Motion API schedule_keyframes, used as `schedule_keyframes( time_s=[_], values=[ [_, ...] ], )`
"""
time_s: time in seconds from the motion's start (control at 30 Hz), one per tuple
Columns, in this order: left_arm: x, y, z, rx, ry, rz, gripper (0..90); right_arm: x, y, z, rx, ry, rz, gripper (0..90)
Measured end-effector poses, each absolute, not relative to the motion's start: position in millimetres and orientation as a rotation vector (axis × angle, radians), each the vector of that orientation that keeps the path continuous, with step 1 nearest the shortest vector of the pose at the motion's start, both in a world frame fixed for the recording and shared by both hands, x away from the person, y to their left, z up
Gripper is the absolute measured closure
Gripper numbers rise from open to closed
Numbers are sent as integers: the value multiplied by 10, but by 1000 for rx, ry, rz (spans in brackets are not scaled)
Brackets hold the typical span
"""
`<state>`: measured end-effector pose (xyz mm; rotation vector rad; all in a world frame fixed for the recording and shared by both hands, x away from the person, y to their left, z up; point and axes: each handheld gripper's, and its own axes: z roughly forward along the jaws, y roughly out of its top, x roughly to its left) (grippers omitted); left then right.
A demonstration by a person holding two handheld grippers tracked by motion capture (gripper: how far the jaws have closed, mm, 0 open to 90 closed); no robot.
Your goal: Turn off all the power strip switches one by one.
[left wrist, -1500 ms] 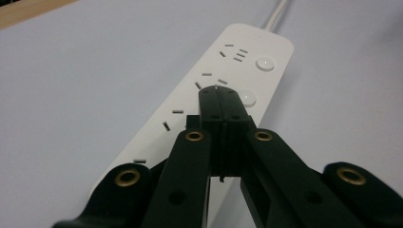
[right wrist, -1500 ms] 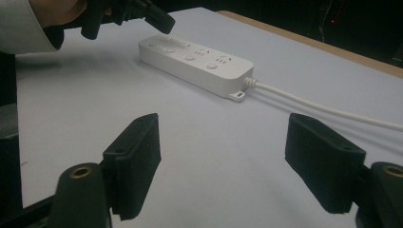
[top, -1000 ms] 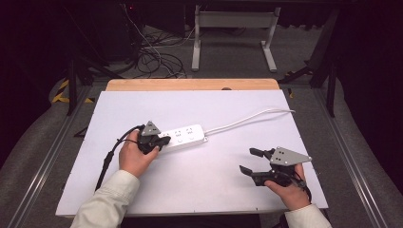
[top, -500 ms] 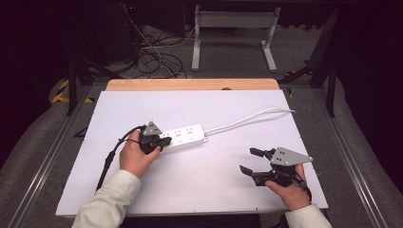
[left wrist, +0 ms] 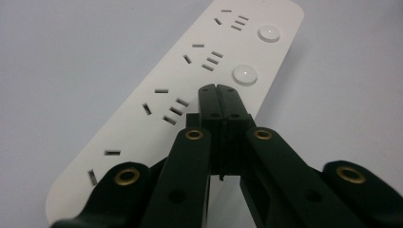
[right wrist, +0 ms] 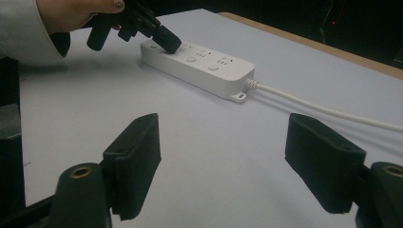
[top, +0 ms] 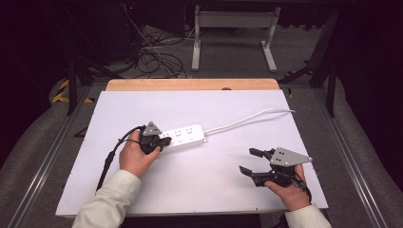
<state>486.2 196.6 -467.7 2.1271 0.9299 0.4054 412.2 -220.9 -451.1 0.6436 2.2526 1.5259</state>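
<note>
A white power strip (top: 183, 136) lies on the white tabletop (top: 214, 190), its white cord (top: 247, 118) running off to the far right. My left gripper (top: 164, 141) is shut with nothing between its jaws. Its joined tips (left wrist: 219, 90) rest on the top of the strip (left wrist: 190, 71), in line with the two round buttons (left wrist: 244, 75). From the right gripper view, that gripper (right wrist: 168, 43) touches the left end of the strip (right wrist: 199, 66). My right gripper (top: 247, 161) hovers open near the front right of the table, with nothing between its pads (right wrist: 138, 156).
A wooden strip (top: 190, 84) borders the table's far edge. Behind it, tangled cables (top: 157, 57) and a white metal stand (top: 233, 28) are on the dark floor. The left gripper's black cable (top: 109, 159) trails to the front left.
</note>
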Motion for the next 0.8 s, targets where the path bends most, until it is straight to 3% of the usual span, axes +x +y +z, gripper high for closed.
schedule_keyframes(
  time_s=[0.17,0.8],
  values=[
    [4842,1924,-4667,2156,922,458,900,4120,-2203,-4513,640,2256,1523,280],
    [4835,1887,-4661,2172,956,454,900,4112,-2190,-4513,638,2260,1527,279]
  ],
)
